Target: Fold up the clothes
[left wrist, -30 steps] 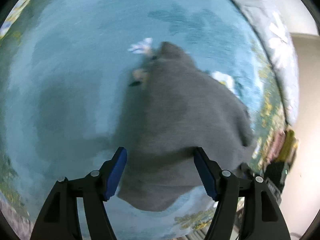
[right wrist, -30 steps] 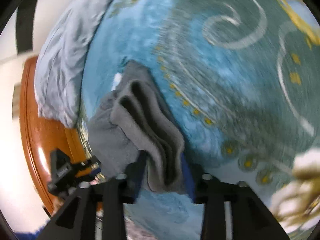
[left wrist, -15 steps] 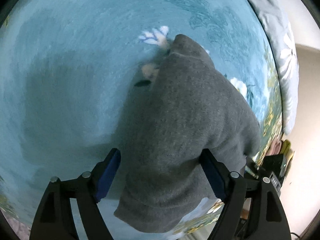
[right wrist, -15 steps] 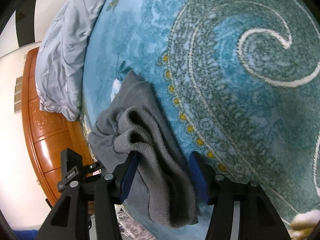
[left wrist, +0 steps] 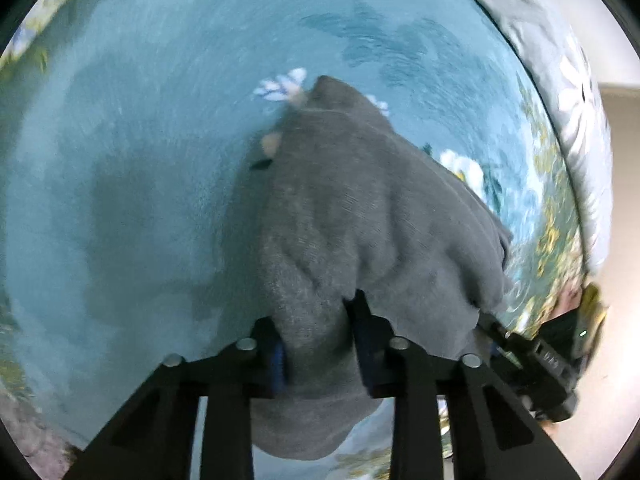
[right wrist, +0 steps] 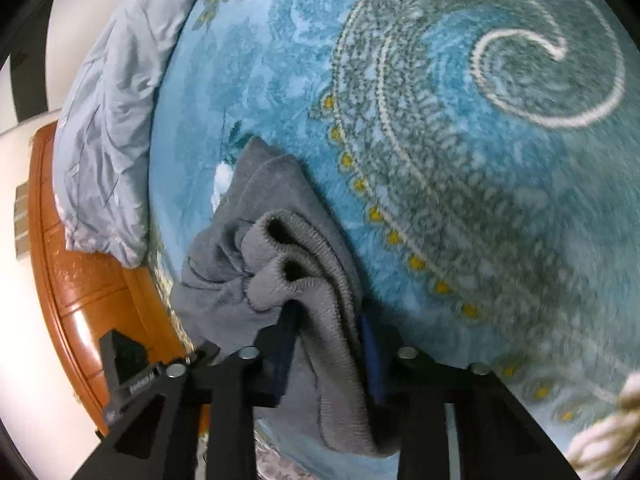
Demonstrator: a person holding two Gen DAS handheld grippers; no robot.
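Both clamped: left gripper (left wrist: pixel 320 336) pinched one bunched end of the grey knit garment (left wrist: pixel 360 216), right gripper (right wrist: pixel 328 344) its ribbed hem; the cloth ran toward 12 o'clock over the blue patterned blanket (right wrist: pixel 460 160), long axis along the fingers

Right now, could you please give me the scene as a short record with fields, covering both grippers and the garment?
garment: grey knit garment, bunched, lying on the bed
surface: teal patterned blanket
left gripper: shut on a fold of the garment
right gripper: shut on the ribbed hem, layers stacked between the pads
bedding: pale grey duvet along the blanket's edge
furniture: orange wooden bed frame behind the duvet
fold state: not yet a flat fold
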